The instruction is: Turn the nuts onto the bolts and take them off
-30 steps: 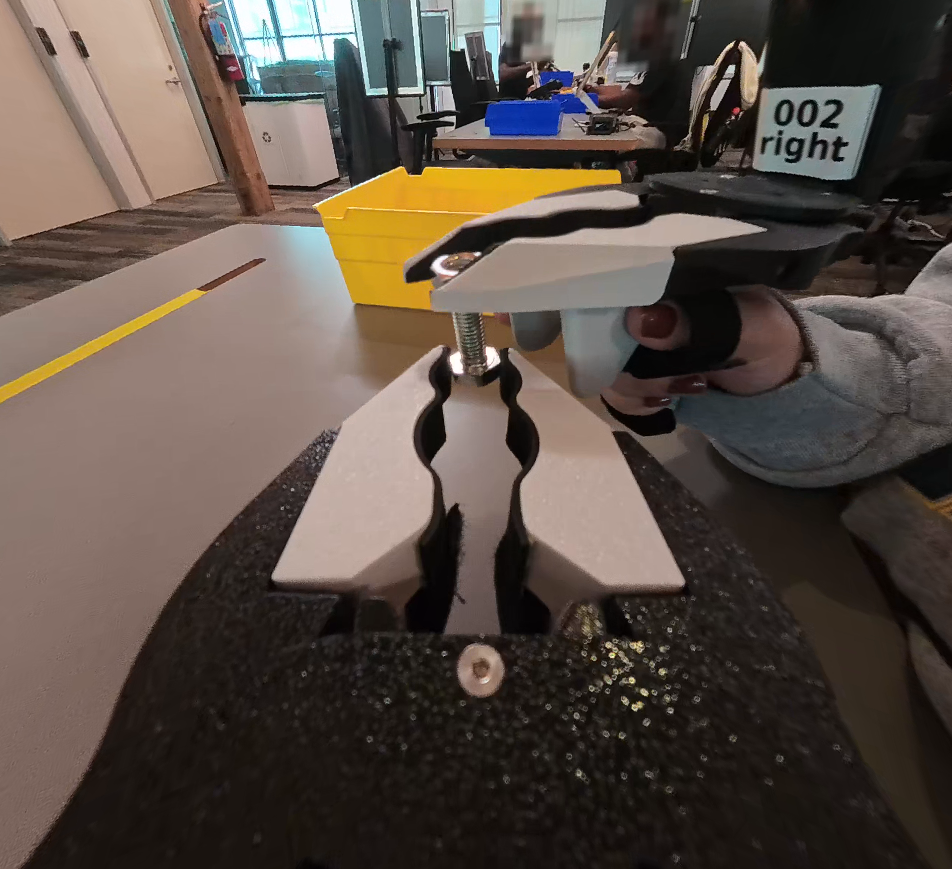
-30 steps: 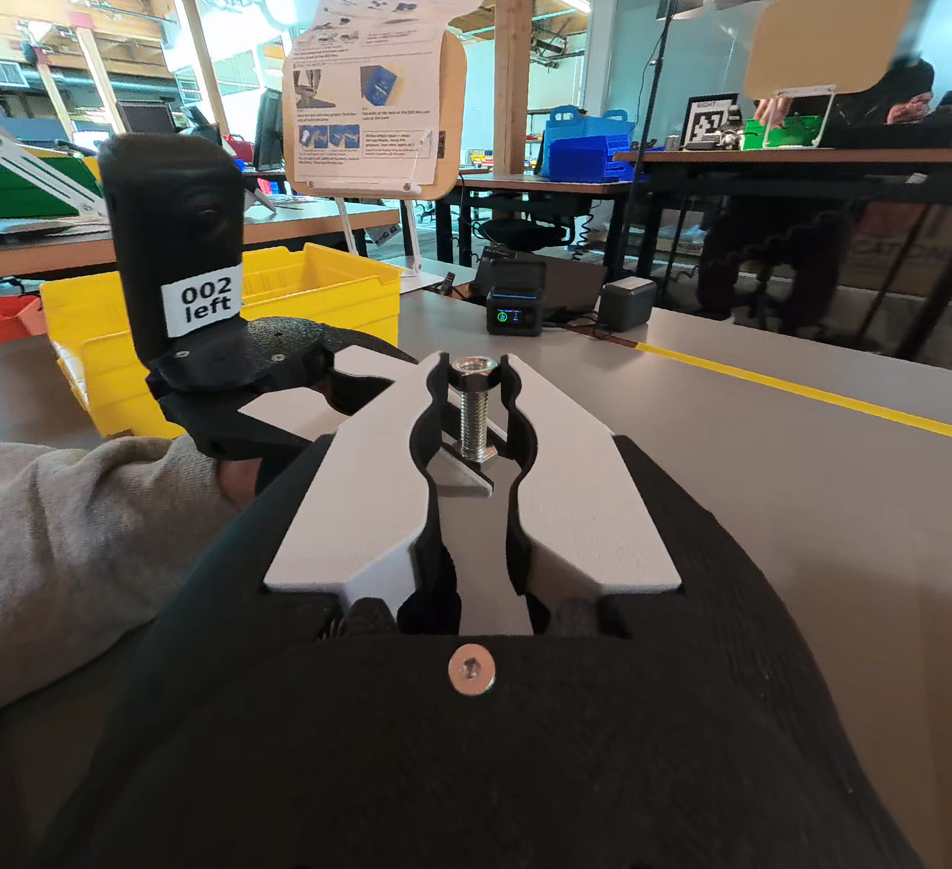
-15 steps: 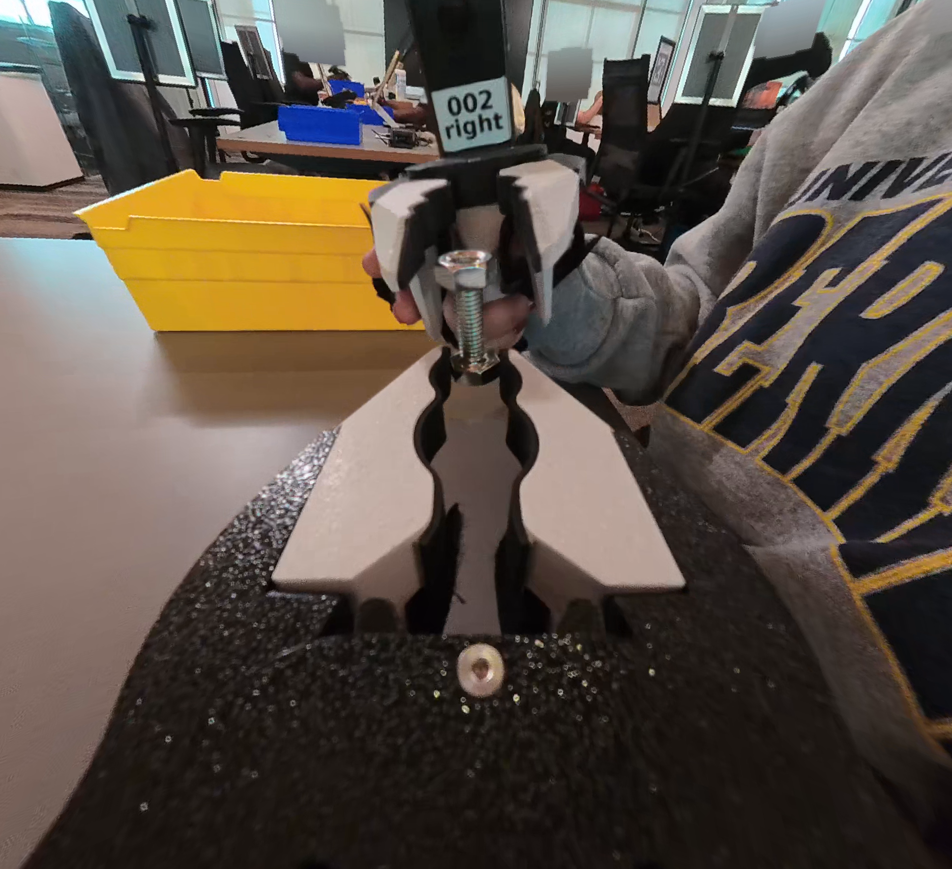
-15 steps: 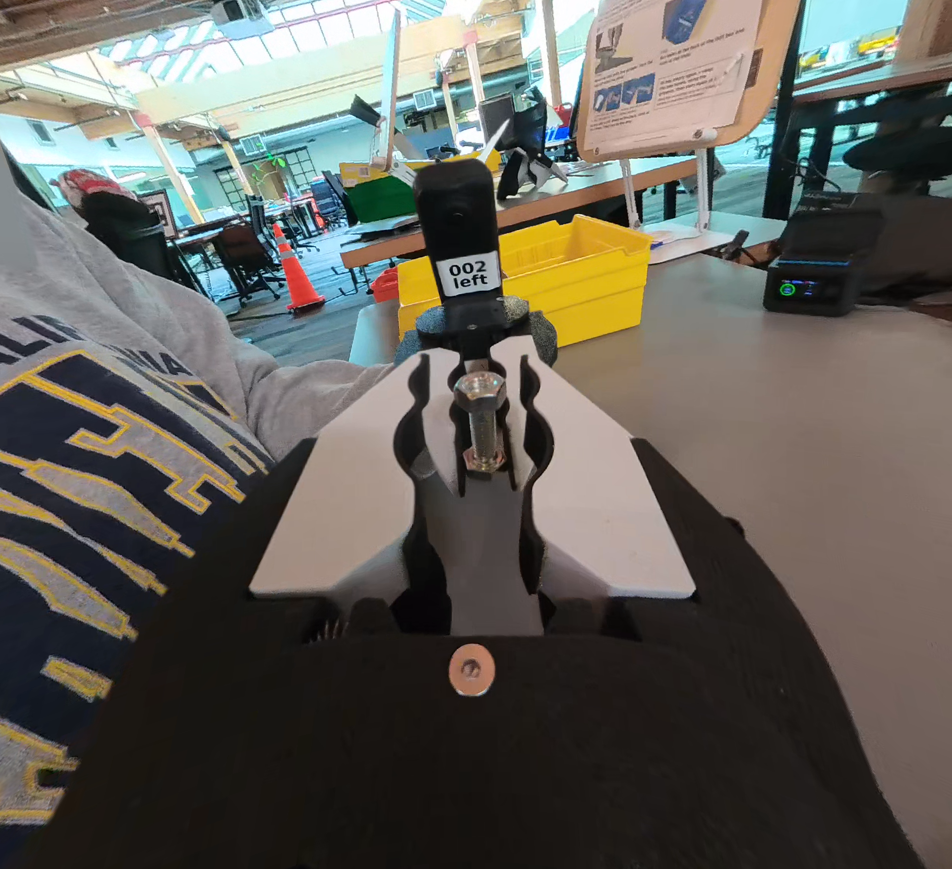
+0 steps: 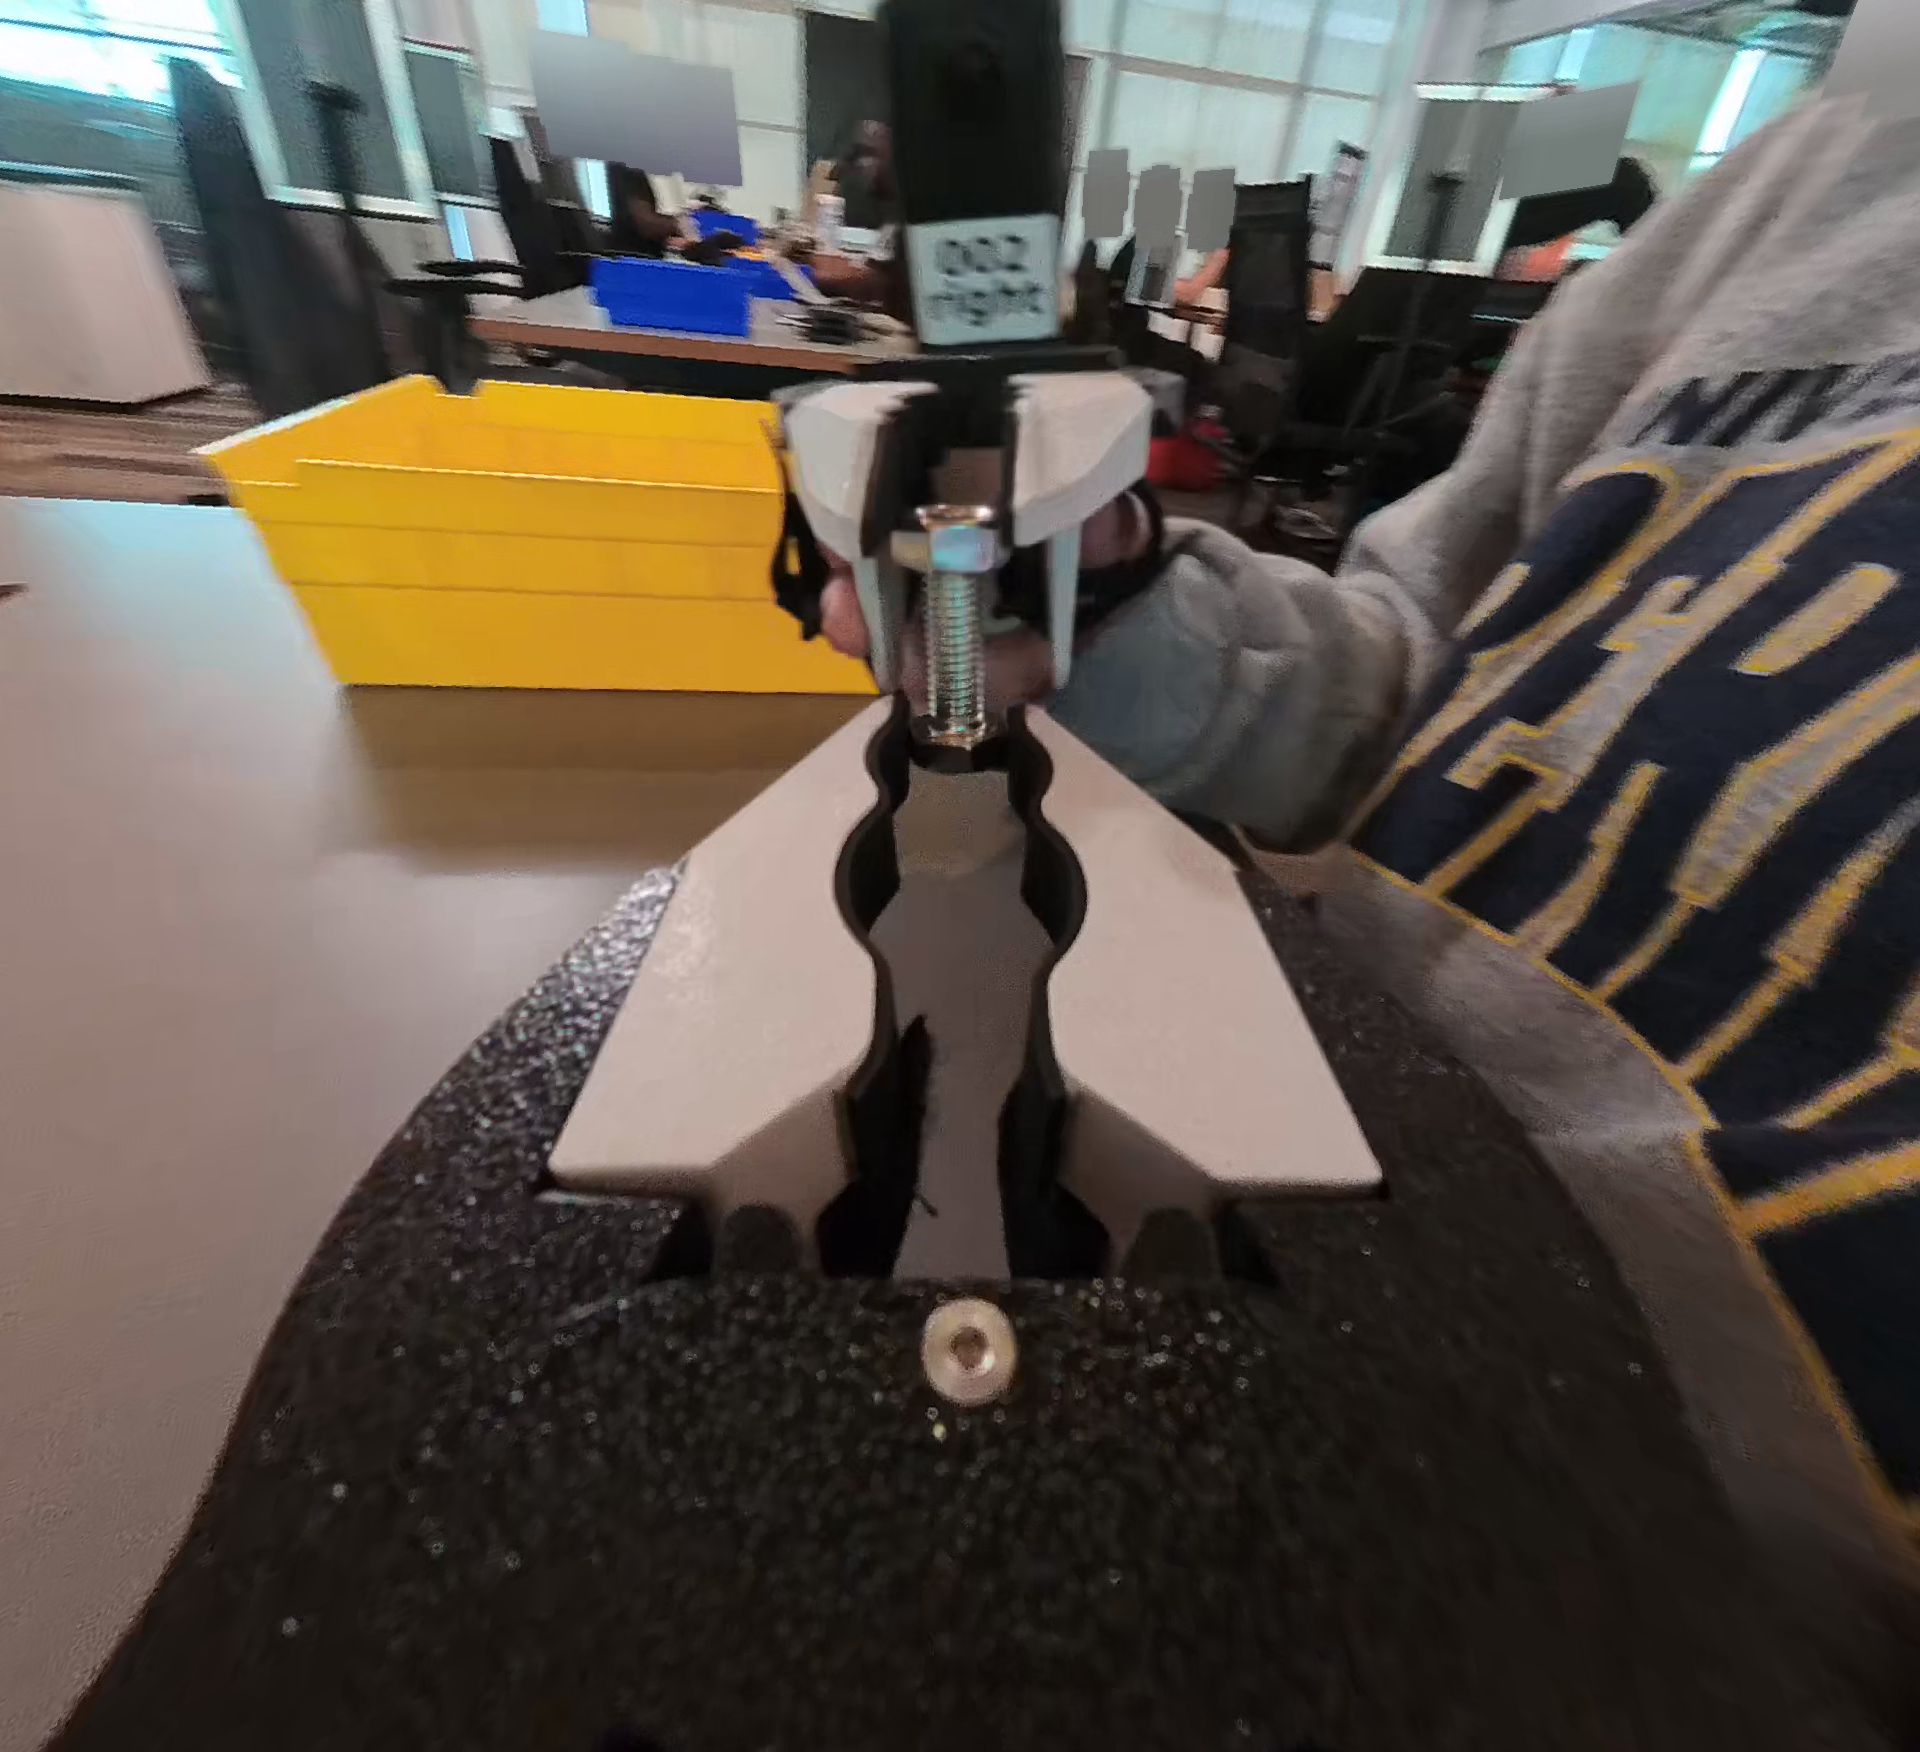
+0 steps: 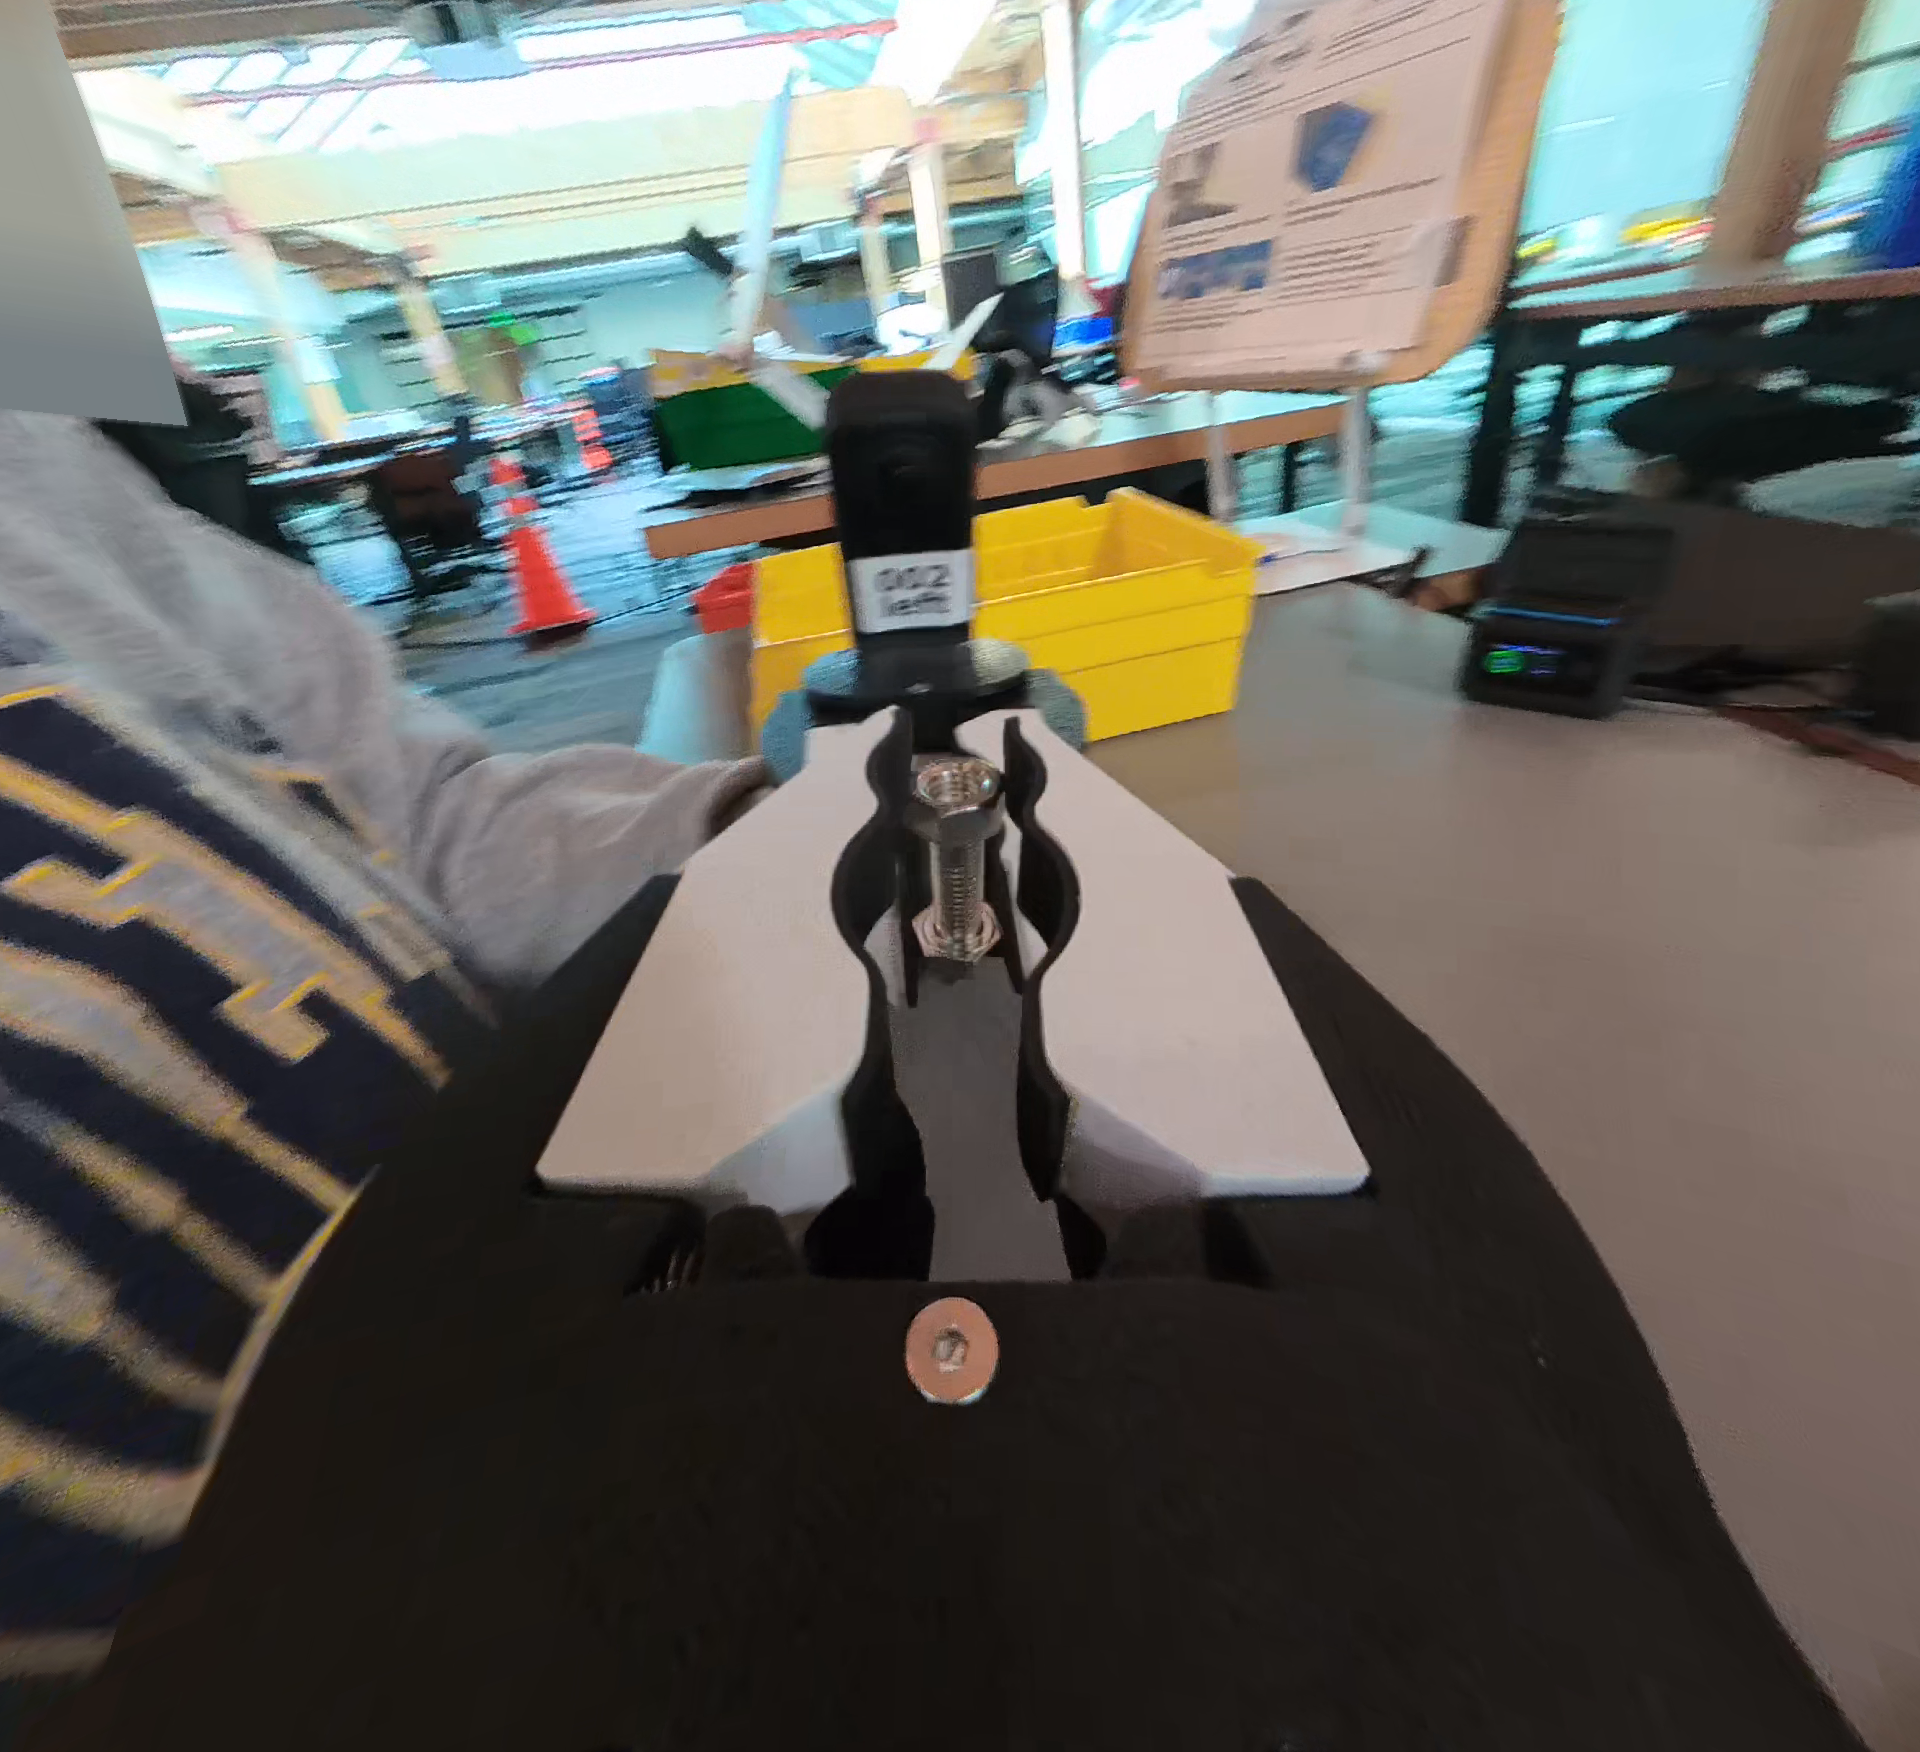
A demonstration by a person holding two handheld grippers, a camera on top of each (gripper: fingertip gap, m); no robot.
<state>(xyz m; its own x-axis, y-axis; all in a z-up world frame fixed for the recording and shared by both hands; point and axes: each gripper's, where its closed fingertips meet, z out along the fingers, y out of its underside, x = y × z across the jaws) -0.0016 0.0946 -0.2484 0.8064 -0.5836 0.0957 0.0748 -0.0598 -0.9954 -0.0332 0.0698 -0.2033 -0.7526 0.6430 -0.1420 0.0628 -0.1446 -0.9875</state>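
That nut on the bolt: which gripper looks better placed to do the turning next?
Probably the left. The left gripper is shut on the nut at the bolt's lower end, so twisting it spins the nut. The right gripper is shut on the bolt's head, steadying it.

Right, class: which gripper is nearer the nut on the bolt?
Left. The left gripper clamps the nut itself; the right gripper holds the bolt head at the shaft's other end.
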